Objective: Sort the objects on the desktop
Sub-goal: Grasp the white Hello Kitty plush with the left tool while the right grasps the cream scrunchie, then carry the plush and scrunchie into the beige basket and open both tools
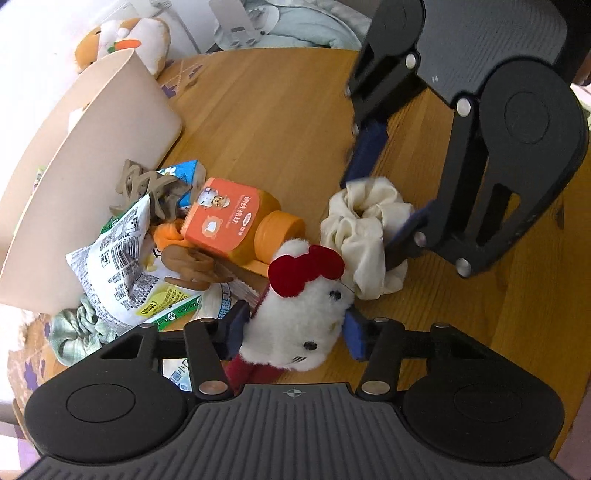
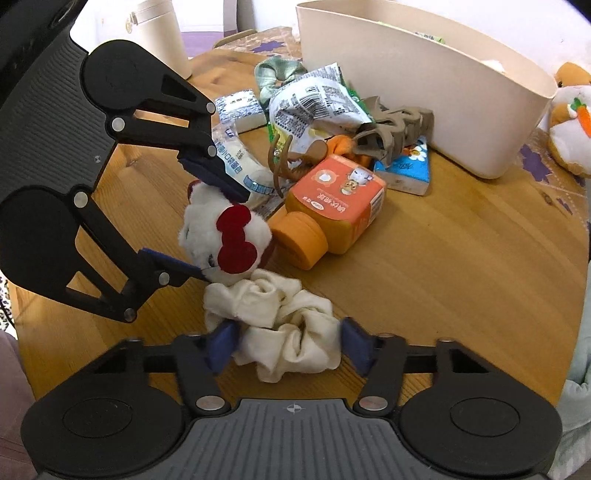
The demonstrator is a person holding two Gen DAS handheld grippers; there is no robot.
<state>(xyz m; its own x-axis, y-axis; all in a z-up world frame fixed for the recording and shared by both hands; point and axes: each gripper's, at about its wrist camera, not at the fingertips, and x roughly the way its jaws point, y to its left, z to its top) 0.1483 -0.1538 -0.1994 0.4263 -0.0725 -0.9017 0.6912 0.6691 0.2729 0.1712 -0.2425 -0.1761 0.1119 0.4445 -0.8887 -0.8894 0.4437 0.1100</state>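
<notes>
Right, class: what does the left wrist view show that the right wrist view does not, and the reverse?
Only the left wrist view: pale blue-grey bedding beyond the table.

Only the right wrist view: a cream round container at the far table edge.

Both: the left claw closed around the white plush with a red bow, the right claw on the cream scrunchie, the orange bottle, and the beige bin.
</notes>
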